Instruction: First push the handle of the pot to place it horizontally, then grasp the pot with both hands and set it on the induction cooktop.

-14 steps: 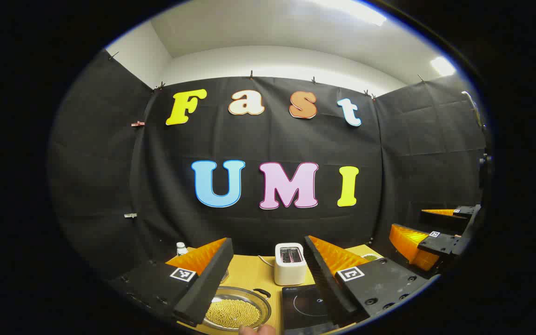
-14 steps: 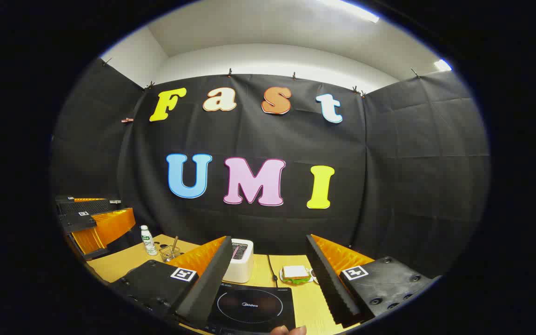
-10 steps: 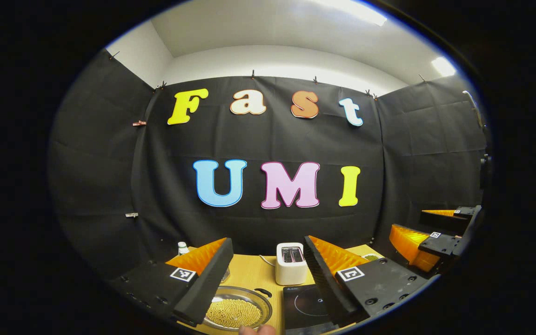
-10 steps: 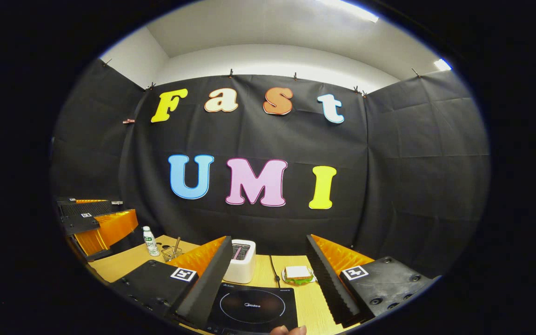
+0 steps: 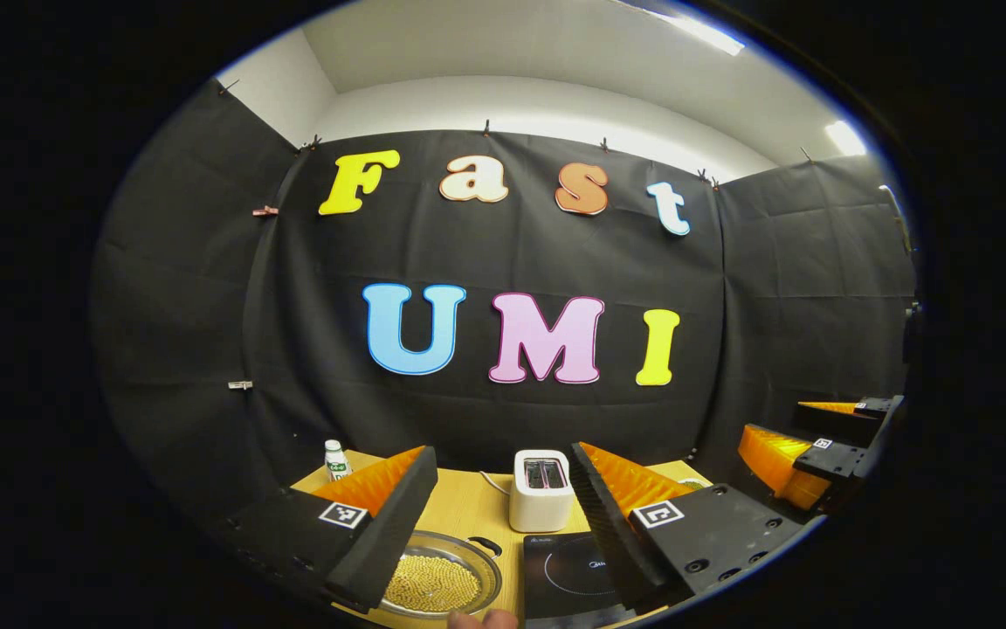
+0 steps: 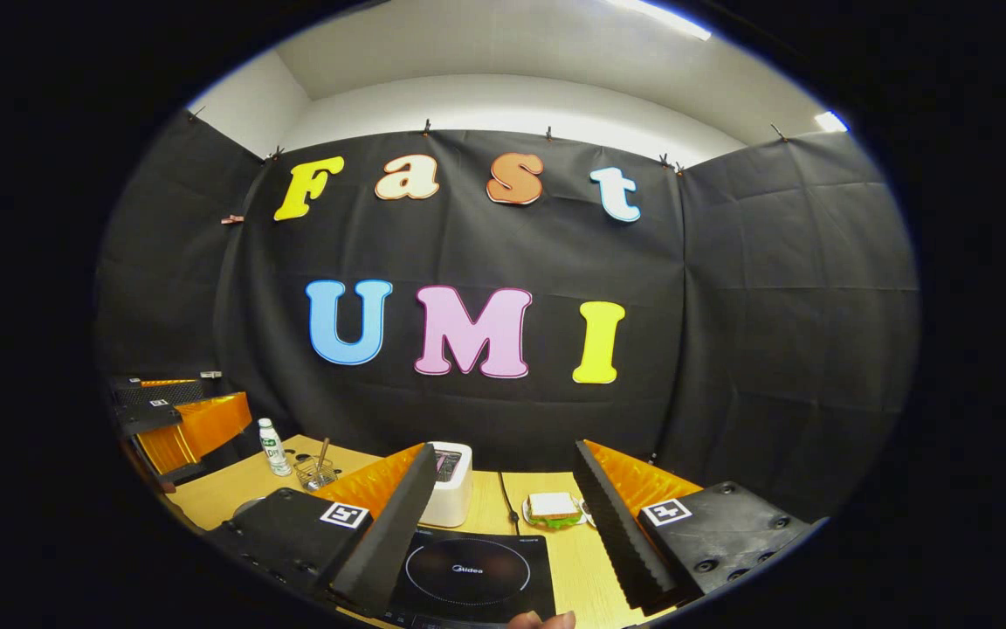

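A steel pot (image 5: 437,581) filled with small yellow beads sits on the wooden table, low in the left gripper view, with its dark handle (image 5: 487,546) on the far right rim. The black induction cooktop (image 5: 568,572) lies just right of it. My left gripper (image 5: 503,454) is open and held above the near table edge, over the pot and the cooktop. In the right gripper view the cooktop (image 6: 468,572) lies between the fingers of my open right gripper (image 6: 503,454). Neither gripper touches anything.
A white toaster (image 5: 540,491) stands behind the cooktop. A small bottle (image 6: 271,445) and a glass holder (image 6: 315,472) are at the back left, and a sandwich on a plate (image 6: 553,508) at the right. The other gripper shows at each view's side (image 5: 817,450) (image 6: 180,415). Thumbs (image 5: 481,618) show at the bottom.
Both views have shifted a little, the wall sliding slightly upward. The jaws stay as wide as before, and the pot has not moved.
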Demonstrator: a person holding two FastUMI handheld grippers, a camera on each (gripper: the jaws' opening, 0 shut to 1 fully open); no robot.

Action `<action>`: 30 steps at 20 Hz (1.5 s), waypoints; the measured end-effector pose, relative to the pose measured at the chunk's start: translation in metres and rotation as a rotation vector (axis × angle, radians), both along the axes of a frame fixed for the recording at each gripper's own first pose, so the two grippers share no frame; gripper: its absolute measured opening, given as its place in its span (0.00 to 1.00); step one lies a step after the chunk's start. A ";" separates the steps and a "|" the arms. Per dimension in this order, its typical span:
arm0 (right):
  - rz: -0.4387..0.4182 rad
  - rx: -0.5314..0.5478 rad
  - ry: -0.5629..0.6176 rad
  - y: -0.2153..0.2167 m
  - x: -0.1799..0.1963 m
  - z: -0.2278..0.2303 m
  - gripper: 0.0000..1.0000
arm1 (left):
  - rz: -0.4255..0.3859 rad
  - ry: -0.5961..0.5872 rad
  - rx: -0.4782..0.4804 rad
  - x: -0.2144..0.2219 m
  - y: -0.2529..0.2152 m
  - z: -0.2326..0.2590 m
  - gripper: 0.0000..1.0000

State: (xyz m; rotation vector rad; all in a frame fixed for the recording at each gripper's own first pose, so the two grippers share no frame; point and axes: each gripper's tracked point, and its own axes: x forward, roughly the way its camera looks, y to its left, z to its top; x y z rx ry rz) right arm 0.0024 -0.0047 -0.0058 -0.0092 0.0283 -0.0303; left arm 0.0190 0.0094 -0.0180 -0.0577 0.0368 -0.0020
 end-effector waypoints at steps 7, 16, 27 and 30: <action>0.006 -0.012 0.003 0.000 0.002 0.003 0.97 | 0.030 0.004 -0.007 -0.004 0.025 -0.008 0.95; 0.019 -0.016 -0.019 0.001 0.003 0.003 0.97 | -0.020 0.051 0.045 -0.027 0.026 -0.034 0.21; 0.055 -0.043 -0.005 0.004 0.001 0.001 0.97 | -0.147 0.417 0.065 -0.071 0.032 -0.140 0.05; 0.059 -0.042 0.012 0.002 0.001 -0.005 0.97 | -0.176 0.608 0.059 -0.090 0.048 -0.190 0.05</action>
